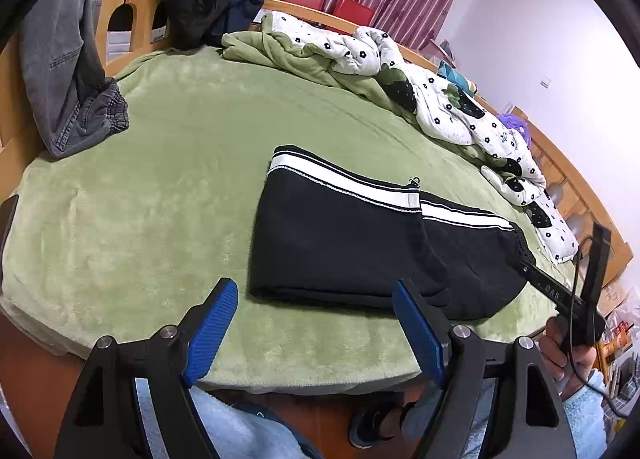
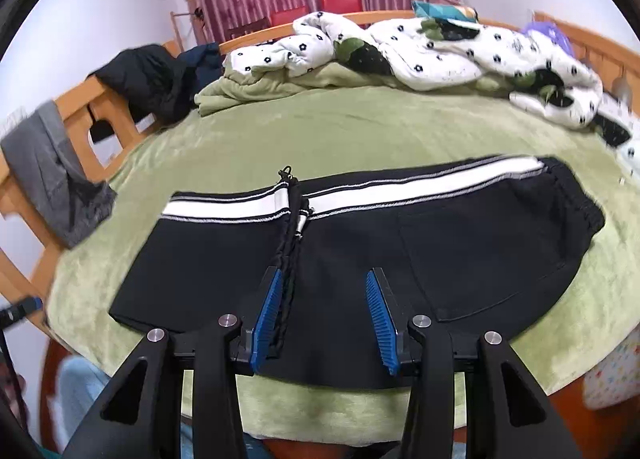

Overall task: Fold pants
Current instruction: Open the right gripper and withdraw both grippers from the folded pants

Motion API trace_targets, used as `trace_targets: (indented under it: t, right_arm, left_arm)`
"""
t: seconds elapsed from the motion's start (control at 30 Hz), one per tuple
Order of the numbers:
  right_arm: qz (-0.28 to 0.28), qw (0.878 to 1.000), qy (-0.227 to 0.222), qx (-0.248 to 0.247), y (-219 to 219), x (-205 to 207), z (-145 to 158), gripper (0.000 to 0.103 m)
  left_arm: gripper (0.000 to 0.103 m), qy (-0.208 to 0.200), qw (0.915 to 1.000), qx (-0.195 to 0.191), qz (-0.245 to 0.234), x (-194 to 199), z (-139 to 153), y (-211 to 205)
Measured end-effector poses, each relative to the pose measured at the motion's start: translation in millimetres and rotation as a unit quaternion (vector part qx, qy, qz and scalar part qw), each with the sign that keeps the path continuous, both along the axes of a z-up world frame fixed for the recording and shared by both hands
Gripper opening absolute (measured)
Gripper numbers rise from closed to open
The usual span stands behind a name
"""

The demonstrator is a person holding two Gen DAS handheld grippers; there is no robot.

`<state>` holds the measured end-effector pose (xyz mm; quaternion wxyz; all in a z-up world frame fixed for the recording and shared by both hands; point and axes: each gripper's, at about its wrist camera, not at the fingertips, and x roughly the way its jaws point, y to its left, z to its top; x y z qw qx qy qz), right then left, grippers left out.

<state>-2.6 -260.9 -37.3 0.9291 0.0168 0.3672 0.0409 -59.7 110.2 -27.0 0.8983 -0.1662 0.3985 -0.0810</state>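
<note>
From the left wrist view, the left gripper (image 1: 312, 323) hangs with its jaws spread wide and nothing between them, above the near edge of the bed (image 1: 168, 163). The black pants (image 1: 352, 247) lie folded on the green blanket, white stripe along the far side. Only this view shows the right gripper (image 1: 560, 287) from outside, at the pants' right end, held by a hand (image 1: 568, 355); whether it pinches the cloth I cannot tell here.

The right wrist view shows the right gripper (image 2: 324, 319) with jaws parted, over the pants (image 2: 460, 251), a black drawstring (image 2: 290, 259) beside the left finger. Grey jeans (image 2: 52, 183) drape over the bed frame.
</note>
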Motion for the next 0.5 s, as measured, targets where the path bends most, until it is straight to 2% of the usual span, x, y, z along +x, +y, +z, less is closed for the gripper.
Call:
trace_targets:
  t: [0.13, 0.17, 0.27, 0.4, 0.5]
  right_arm:
    - [0.010, 1.000, -0.016, -0.024, -6.9, -16.5, -7.2, 0.047]
    - [0.005, 1.000, -0.012, -0.024, -13.1, -21.2, -12.8, 0.049]
    - [-0.022, 1.000, 0.012, -0.017, -35.2, -33.6, -26.6, 0.049]
    - [-0.055, 0.998, -0.005, 0.015, -70.1, -43.8, -14.2, 0.049]
    - [-0.080, 0.997, -0.008, 0.014, -95.9, -34.5, -8.5, 0.052]
  left_arm:
    - [0.077, 0.009, 0.9998, -0.016, -0.010, 6.8, -13.1, 1.3]
    - [0.077, 0.012, 0.9998, -0.016, -0.008, 7.8, -15.9, 0.2]
    - [0.077, 0.025, 0.9995, -0.017, -0.006, 19.1, -28.6, 1.2]
    - [0.077, 0.048, 0.9987, -0.019, -0.001, 44.3, -50.0, 0.5]
    - [0.077, 0.068, 0.9967, -0.045, 0.006, 61.6, -66.9, 4.4]
